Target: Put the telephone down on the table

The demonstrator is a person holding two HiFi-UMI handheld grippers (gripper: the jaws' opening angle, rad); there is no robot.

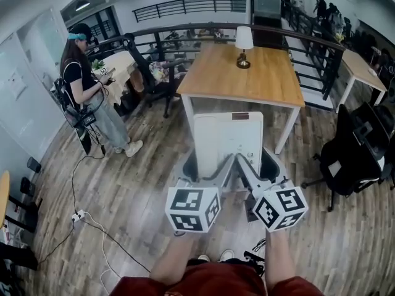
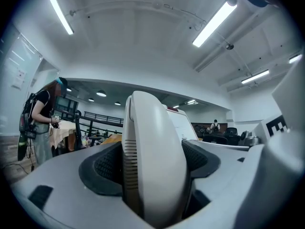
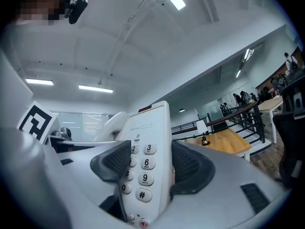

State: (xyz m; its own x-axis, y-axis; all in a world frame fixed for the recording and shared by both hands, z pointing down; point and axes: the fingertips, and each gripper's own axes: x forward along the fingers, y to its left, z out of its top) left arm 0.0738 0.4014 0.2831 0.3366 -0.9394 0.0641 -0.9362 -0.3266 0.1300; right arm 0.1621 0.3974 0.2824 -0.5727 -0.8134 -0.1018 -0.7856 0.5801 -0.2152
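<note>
A white telephone (image 1: 228, 142) hangs in the air over the wooden floor, short of the wooden table (image 1: 271, 79). My left gripper (image 1: 208, 166) is shut on its left side, where the handset (image 2: 153, 161) fills the gap between the dark pads (image 2: 102, 165). My right gripper (image 1: 255, 164) is shut on the phone's right side. In the right gripper view the keypad half of the telephone (image 3: 145, 171) is clamped between the pads (image 3: 188, 168). Both marker cubes sit close together below the phone.
A small lamp (image 1: 244, 44) stands at the table's far edge. A person (image 1: 86, 88) stands at the left beside a cluttered table. A black office chair (image 1: 353, 154) is at the right. Cables (image 1: 86, 219) lie on the floor at the left. Railings run behind the table.
</note>
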